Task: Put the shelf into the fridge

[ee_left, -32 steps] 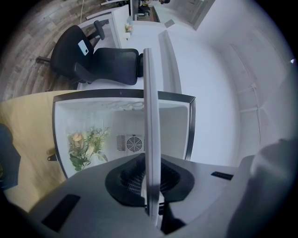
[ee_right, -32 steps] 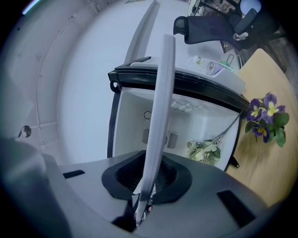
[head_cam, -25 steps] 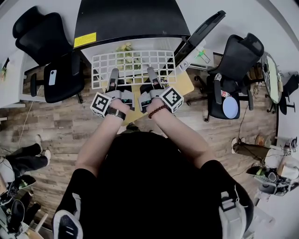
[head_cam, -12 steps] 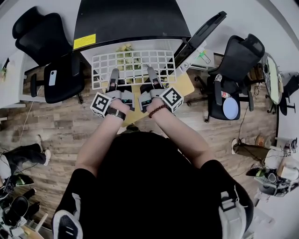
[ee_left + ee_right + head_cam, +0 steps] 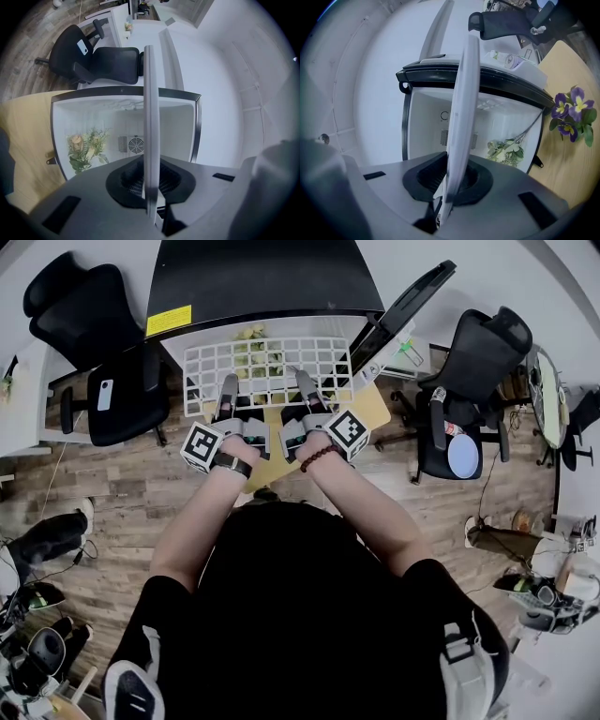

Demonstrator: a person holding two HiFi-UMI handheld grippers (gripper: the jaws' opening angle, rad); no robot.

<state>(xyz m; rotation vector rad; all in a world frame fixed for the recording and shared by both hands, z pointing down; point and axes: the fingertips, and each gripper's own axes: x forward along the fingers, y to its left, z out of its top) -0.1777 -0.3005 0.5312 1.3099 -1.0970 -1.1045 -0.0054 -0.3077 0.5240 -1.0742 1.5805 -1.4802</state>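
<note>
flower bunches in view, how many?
2. A pale bunch lies inside the fridge; a purple bunch sits on the wooden table just outside its opening. The shelf held over the table may hide more.

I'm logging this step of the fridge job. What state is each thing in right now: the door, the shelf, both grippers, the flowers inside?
Fridge door: open, swung to the person's right.
Shelf: held flat at the fridge opening, most of it outside.
Left gripper: shut on the shelf's near edge.
Right gripper: shut on the shelf's near edge.
Flowers: lying inside the fridge, on its floor.
</note>
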